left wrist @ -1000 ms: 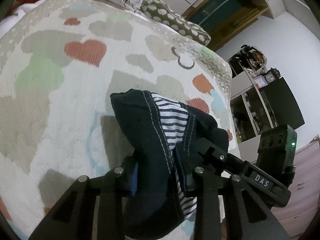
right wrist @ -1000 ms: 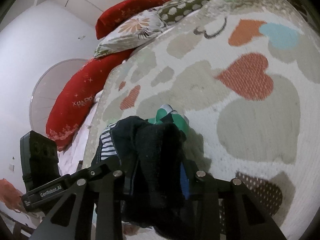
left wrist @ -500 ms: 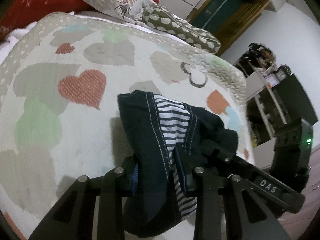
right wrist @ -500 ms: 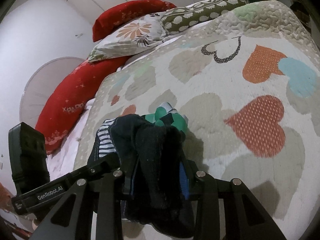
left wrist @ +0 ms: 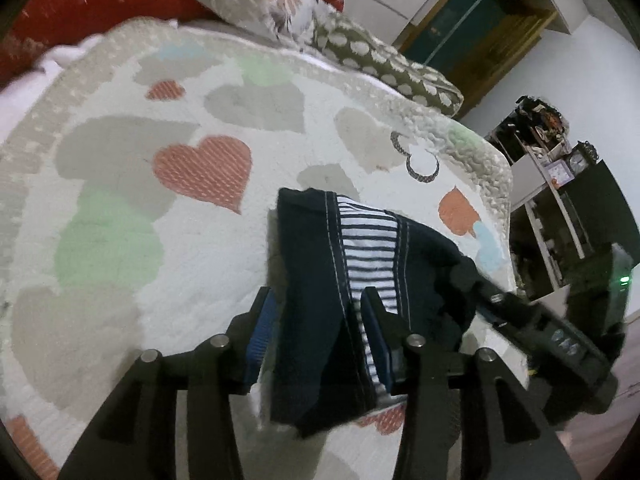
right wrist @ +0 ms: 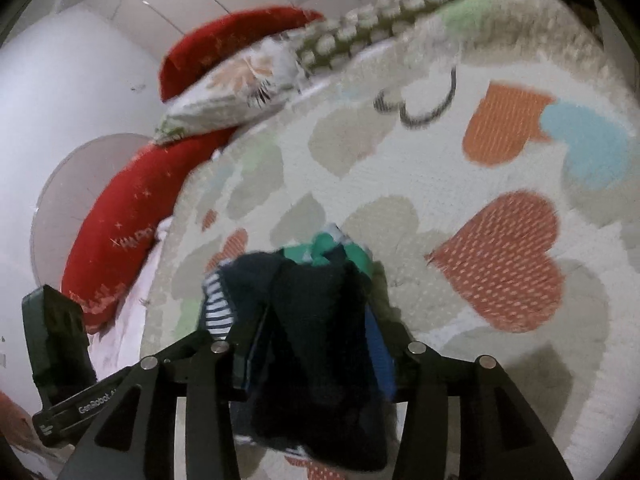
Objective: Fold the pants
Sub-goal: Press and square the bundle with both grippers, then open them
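Observation:
The dark navy pants (left wrist: 316, 280) with a black-and-white striped inner band are bunched and held above the bed quilt (left wrist: 120, 208). My left gripper (left wrist: 316, 320) is shut on one part of the pants, its blue pads pressing the cloth. My right gripper (right wrist: 316, 344) is shut on another part of the same pants (right wrist: 320, 320), with a bit of green fabric showing at the top. The right gripper's body shows in the left wrist view (left wrist: 540, 332), and the left gripper's body shows in the right wrist view (right wrist: 60, 360), close beside each other.
The quilt (right wrist: 460, 208) has heart patterns in orange, grey, green and blue. Red, floral and spotted pillows (right wrist: 240, 92) lie at the head of the bed. A shelf unit with clutter (left wrist: 560, 184) and a dark doorway stand beyond the bed's far edge.
Both grippers have shifted over the bed with the pants still held between them; the views have tilted and the right wrist view is blurred from motion.

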